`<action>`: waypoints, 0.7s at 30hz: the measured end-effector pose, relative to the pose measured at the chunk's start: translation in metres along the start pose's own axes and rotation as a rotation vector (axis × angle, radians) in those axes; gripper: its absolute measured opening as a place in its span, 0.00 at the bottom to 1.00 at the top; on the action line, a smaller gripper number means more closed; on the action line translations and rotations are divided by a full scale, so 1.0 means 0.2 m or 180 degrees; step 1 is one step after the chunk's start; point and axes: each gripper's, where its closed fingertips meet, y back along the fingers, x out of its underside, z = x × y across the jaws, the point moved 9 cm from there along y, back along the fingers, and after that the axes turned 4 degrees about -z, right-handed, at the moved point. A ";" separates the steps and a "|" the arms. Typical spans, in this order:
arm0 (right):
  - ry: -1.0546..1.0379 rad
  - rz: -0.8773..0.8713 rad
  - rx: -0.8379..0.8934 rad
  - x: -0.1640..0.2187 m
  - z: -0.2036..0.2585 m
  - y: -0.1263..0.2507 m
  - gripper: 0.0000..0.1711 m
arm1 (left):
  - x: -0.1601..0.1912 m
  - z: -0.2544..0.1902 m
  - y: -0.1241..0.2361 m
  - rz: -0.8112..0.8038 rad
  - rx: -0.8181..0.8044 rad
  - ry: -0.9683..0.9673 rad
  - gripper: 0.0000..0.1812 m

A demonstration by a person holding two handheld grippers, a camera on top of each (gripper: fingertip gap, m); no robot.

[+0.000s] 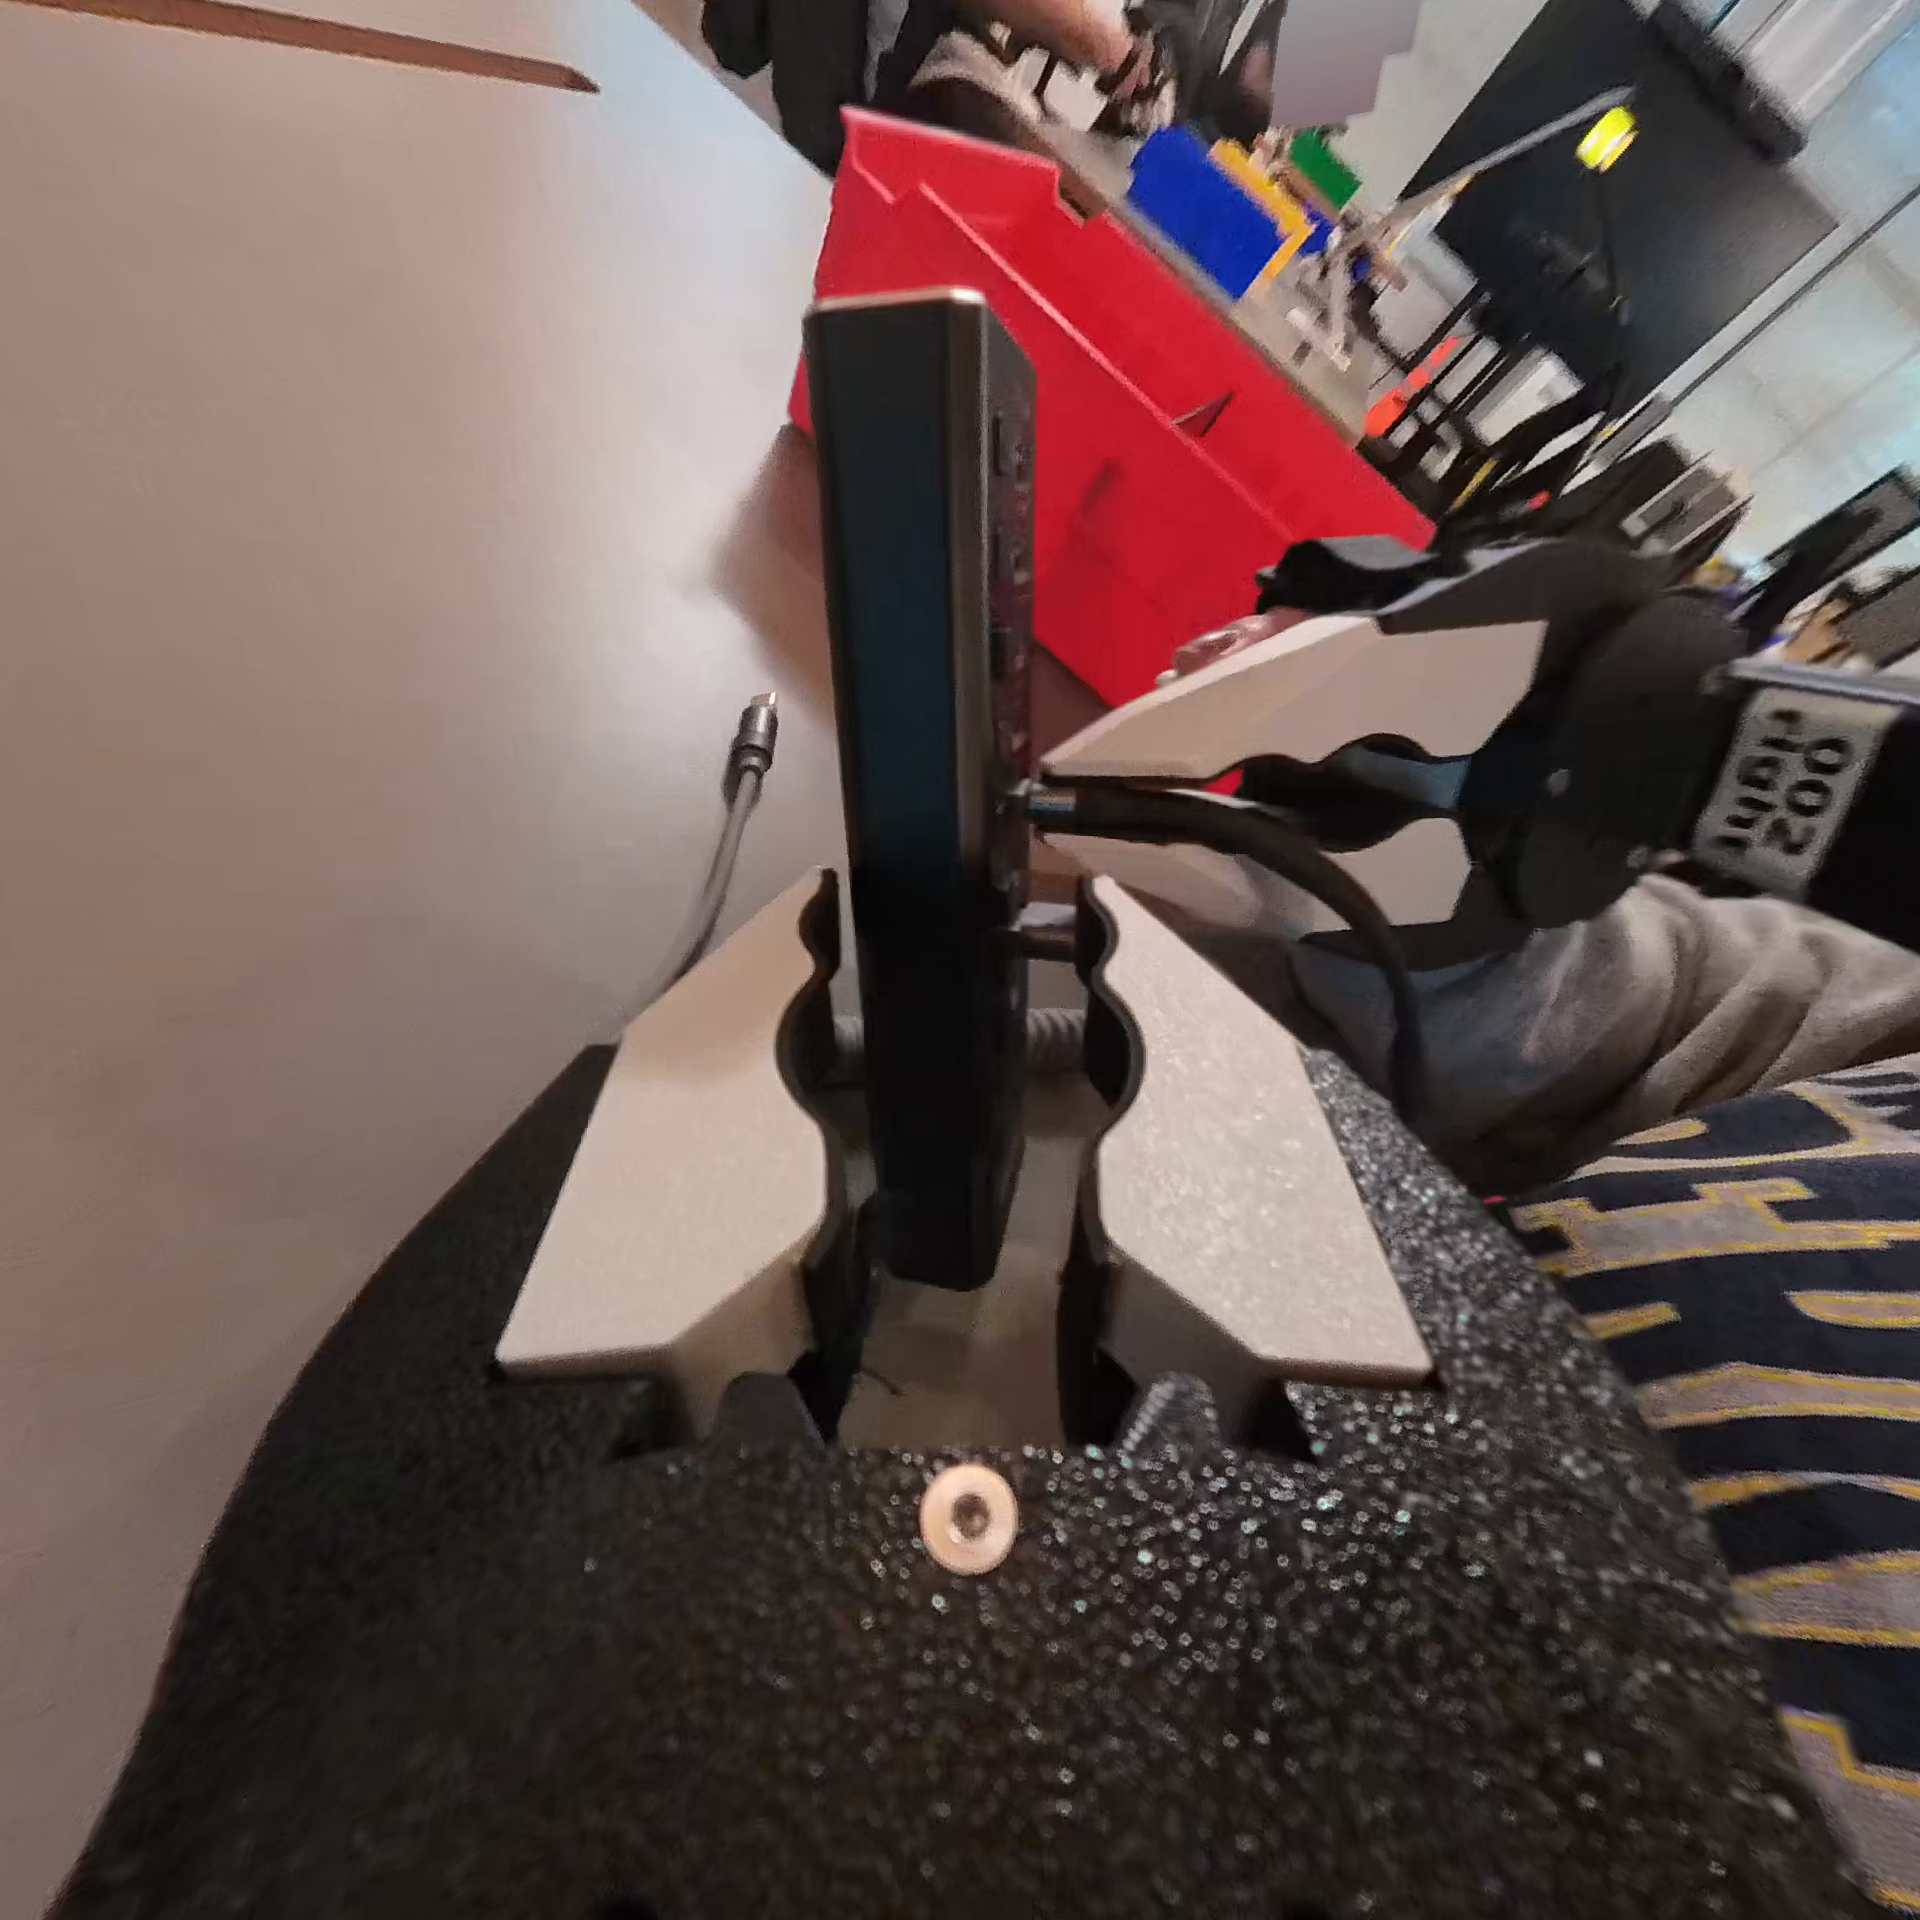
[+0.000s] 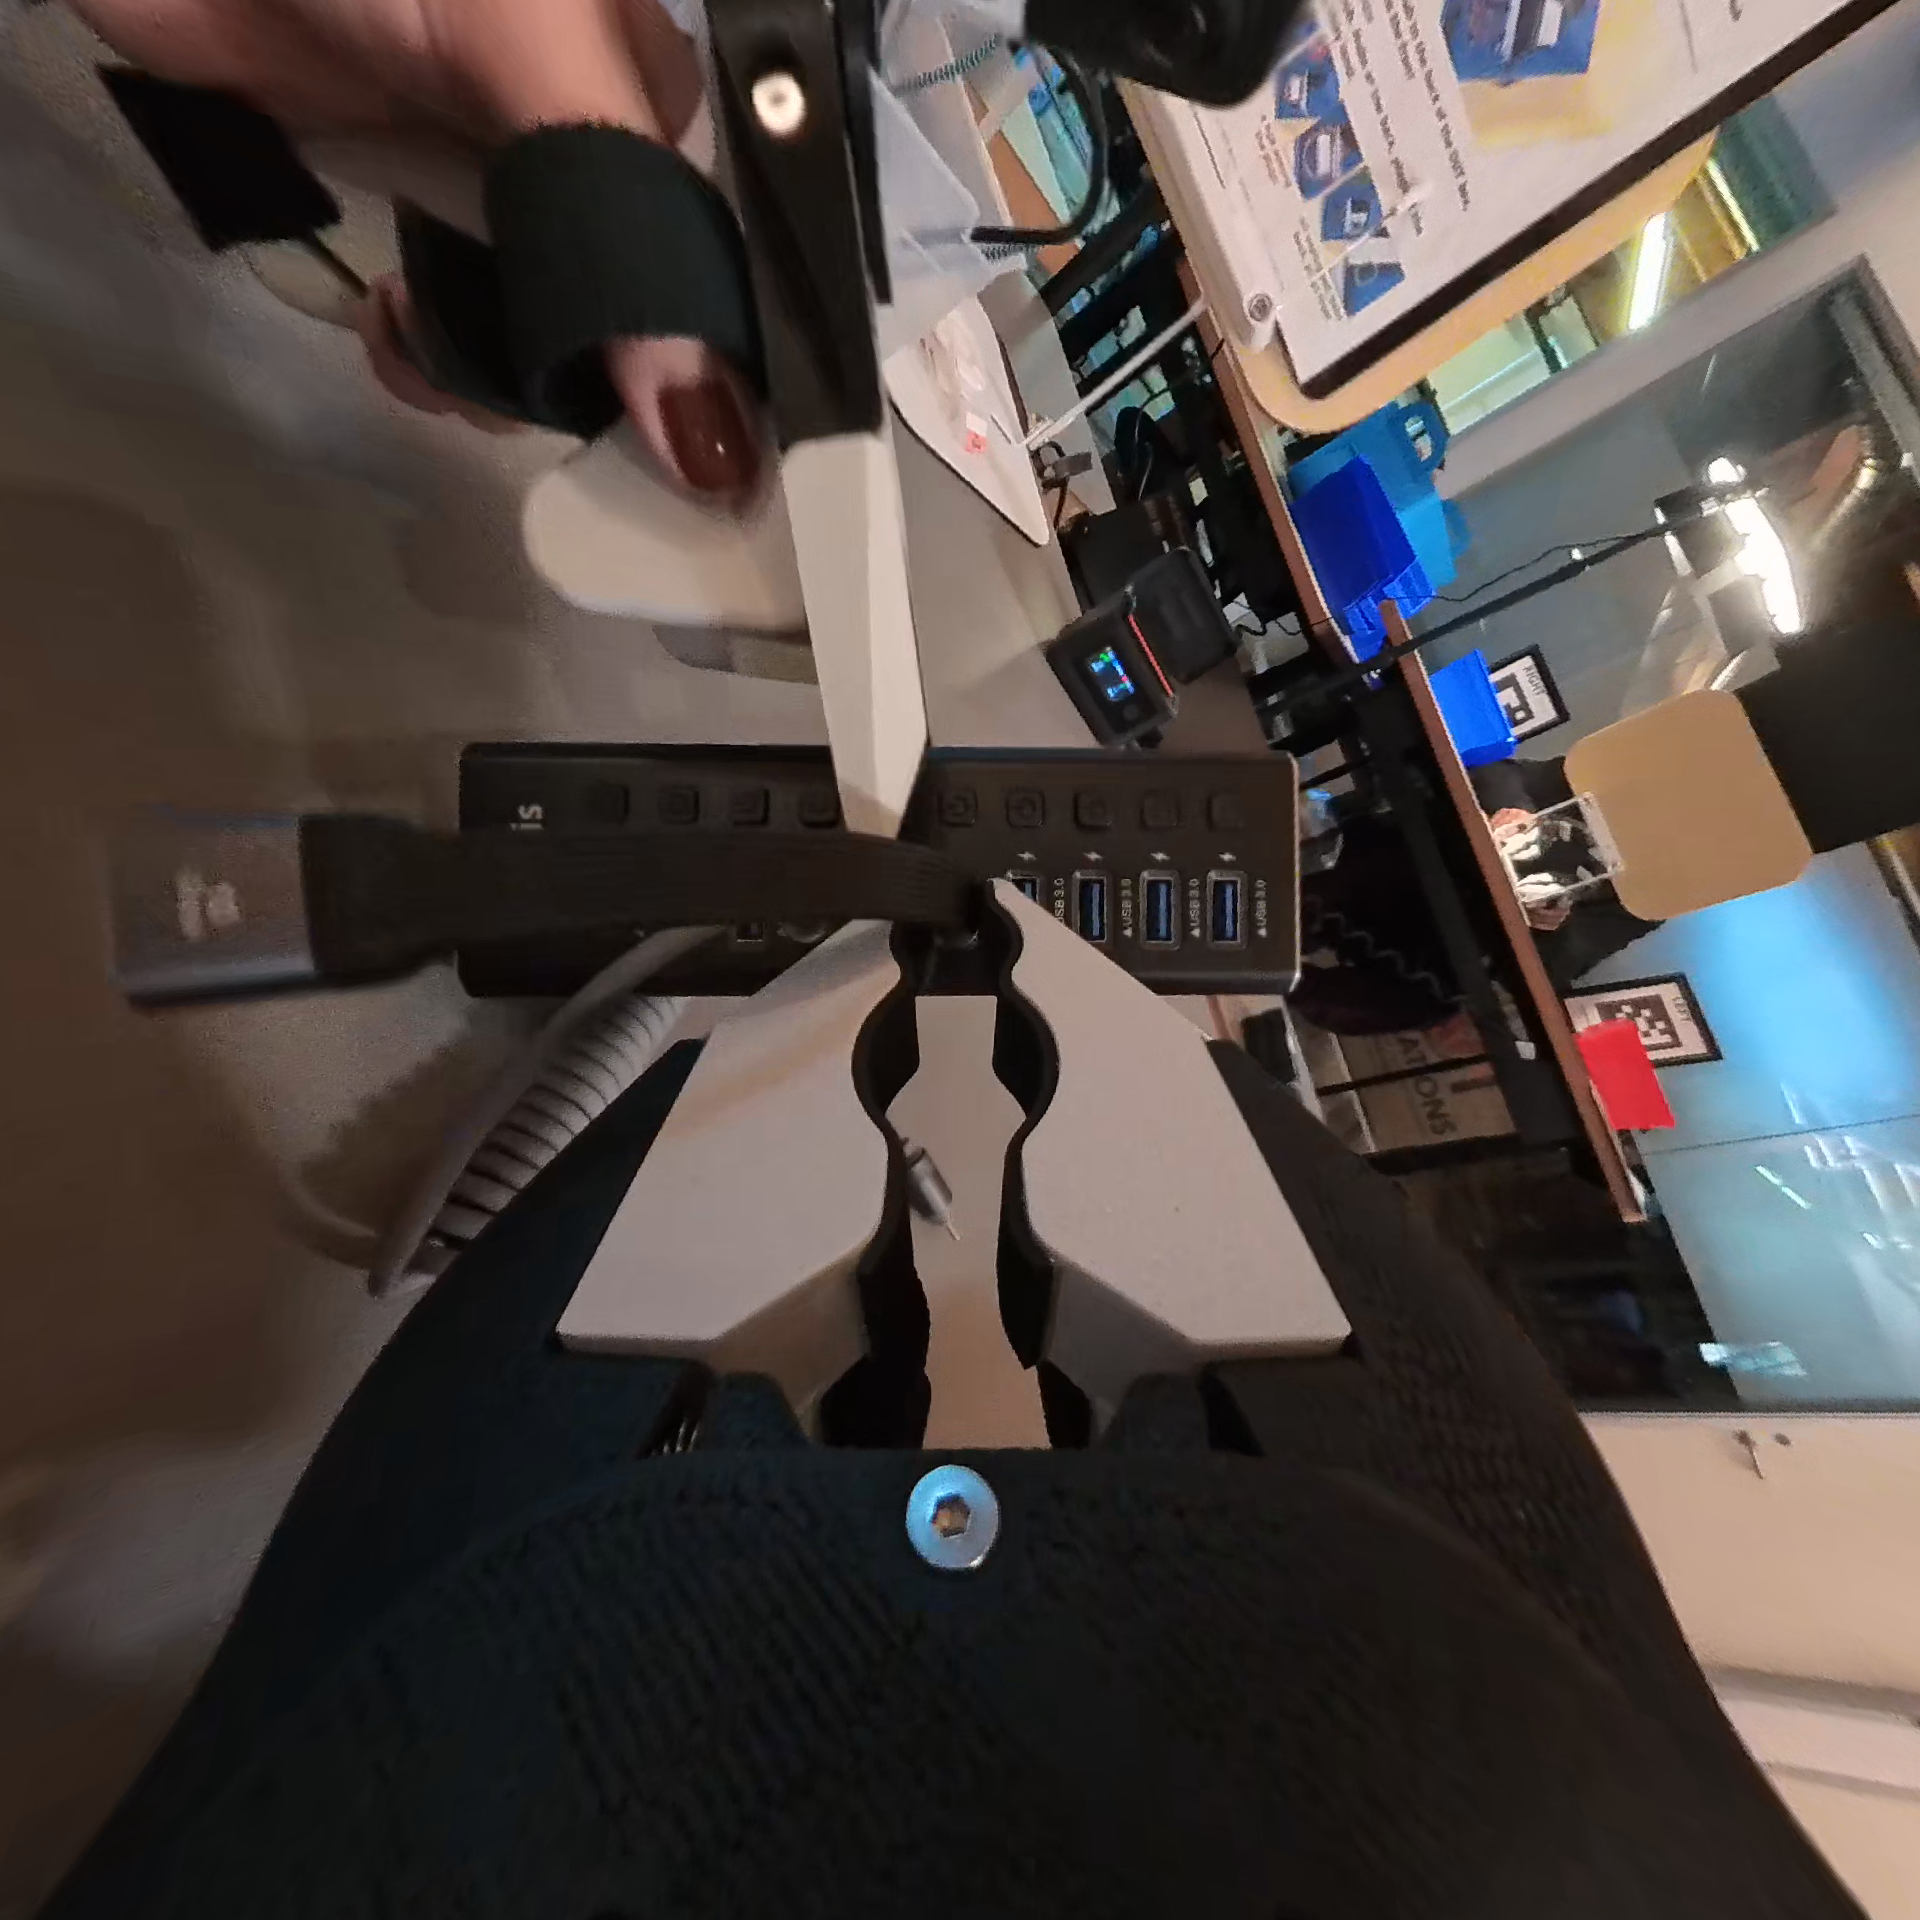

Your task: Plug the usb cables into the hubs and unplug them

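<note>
**Between two grippers: hub braced, plug pinched at the port**

Above the pale worktop (image 1: 364, 520), the black hub (image 1: 914, 779) stands on edge between the fingers of the left gripper (image 1: 961, 904), its lower end sunk deep into the jaws. The grip looks clenched on the hub, though the right finger seems to leave a sliver of gap, so how firmly it bites is hard to judge. Holding the hub this way turns its row of ports sideways, toward the other gripper, and gives the body something to push or pull against.

From the side comes the right gripper (image 1: 1049, 805), its fingers pinched tight on the plug of a black usb cable (image 1: 1340, 894) right at the hub's face. Its own camera shows the same meeting: the right gripper (image 2: 982, 904) closes on the cable end where it touches the hub (image 2: 1143, 914), just beside four free blue ports (image 2: 1158, 909), with the flat black cable (image 2: 623, 883) trailing off to a grey adapter block (image 2: 208, 914).

Grasping at the connector rather than along the cord makes sense, since force then runs straight along the port. Whether the plug is fully seated cannot be told.

A loose grey cable (image 1: 753, 748) lies on the worktop behind the hub, and a red bin (image 1: 1091, 436) stands toward the far edge.
</note>
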 end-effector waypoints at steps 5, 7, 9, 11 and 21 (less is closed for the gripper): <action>0.0013 -0.0069 0.0018 -0.02 0.01 0.01 0.03 | -0.02 -0.01 -0.03 0.0110 -0.0147 -0.0227 0.17; -0.0027 -0.0081 0.0022 -0.02 0.01 0.01 0.03 | -0.01 -0.01 -0.03 0.0126 -0.0135 -0.0274 0.17; -0.0180 -0.0107 0.0005 -0.02 0.01 0.02 0.03 | -0.01 -0.01 -0.03 0.0112 -0.0142 -0.0291 0.16; -0.0711 -0.0300 -0.0170 0.01 -0.02 0.02 0.03 | 0.00 -0.01 -0.02 0.0083 -0.0120 -0.0273 0.16; 0.0016 0.0008 0.0107 -0.06 0.02 0.02 0.03 | -0.01 0.00 0.00 0.0059 -0.0016 -0.0355 0.15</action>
